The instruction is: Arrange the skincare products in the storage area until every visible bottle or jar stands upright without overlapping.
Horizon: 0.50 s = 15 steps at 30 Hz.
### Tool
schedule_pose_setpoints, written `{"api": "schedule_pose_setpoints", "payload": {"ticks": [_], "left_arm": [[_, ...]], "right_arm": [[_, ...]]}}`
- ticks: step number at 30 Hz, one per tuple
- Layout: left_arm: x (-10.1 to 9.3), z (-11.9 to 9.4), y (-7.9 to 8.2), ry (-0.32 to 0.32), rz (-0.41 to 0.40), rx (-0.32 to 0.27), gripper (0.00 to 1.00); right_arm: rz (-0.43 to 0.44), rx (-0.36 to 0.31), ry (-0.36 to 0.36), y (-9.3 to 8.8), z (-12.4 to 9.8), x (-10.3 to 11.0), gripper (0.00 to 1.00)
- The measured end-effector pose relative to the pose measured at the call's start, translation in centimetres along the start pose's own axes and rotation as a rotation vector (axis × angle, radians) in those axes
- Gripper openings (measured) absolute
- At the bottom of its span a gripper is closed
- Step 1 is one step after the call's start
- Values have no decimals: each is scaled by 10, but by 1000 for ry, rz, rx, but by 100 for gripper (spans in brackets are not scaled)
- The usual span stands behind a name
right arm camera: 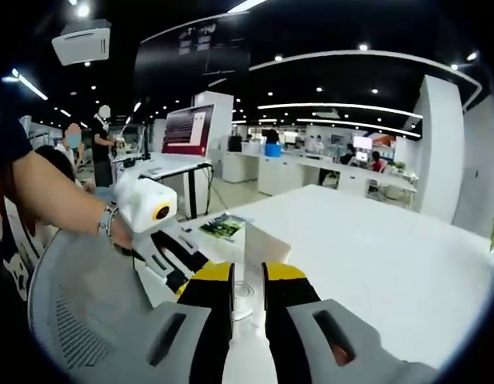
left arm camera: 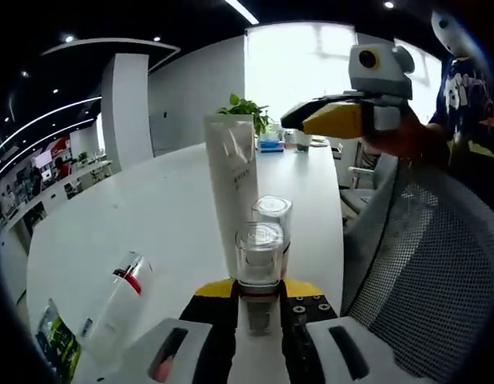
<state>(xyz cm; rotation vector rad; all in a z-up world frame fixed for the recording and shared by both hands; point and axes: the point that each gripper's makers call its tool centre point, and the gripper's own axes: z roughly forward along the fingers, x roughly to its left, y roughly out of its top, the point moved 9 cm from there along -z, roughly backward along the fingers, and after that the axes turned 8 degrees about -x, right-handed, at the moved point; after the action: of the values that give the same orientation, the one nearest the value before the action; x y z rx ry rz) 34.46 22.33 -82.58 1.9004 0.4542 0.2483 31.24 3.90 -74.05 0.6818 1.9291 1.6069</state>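
On the white surface (left arm camera: 151, 216) we count one tall upright tube (left arm camera: 233, 176), two clear jars, front (left arm camera: 259, 254) and rear (left arm camera: 272, 212), and one lying bottle (left arm camera: 117, 308). The left hand-held gripper (left arm camera: 259, 308) clasps the front jar. The right hand-held gripper (right arm camera: 247, 292) appears slightly open and empty; a sachet (left arm camera: 57, 346) is cut off.

The location is an open-plan office. Indicators: a long white table (left arm camera: 151, 224) of conference type, a grey mesh office chair (left arm camera: 439, 264) beside it, and a potted plant (left arm camera: 247, 108) at the far end near a bright window (left arm camera: 311, 64). The right gripper view shows rows of desks (right arm camera: 295, 172) with people seated or standing, a large display screen (right arm camera: 189, 128), recessed ceiling spotlights and curved strip lighting (right arm camera: 343, 104). A ceiling-mounted unit (right arm camera: 81, 40), probably an air conditioner or projector, hangs overhead.
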Motion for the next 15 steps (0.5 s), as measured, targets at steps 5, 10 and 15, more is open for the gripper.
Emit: {"api": "schedule_pose_setpoints", "payload": {"ticks": [5, 10, 15], "left_arm": [[1, -1, -2, 7, 11, 14, 20], [0, -1, -7, 4, 16, 79, 22], [1, -1, -8, 11, 0, 99, 24]], "right_arm": [[-27, 138, 78, -10, 10, 3, 17], [-44, 332, 140, -16, 19, 1, 24], [-31, 448, 120, -38, 22, 3, 23]]}}
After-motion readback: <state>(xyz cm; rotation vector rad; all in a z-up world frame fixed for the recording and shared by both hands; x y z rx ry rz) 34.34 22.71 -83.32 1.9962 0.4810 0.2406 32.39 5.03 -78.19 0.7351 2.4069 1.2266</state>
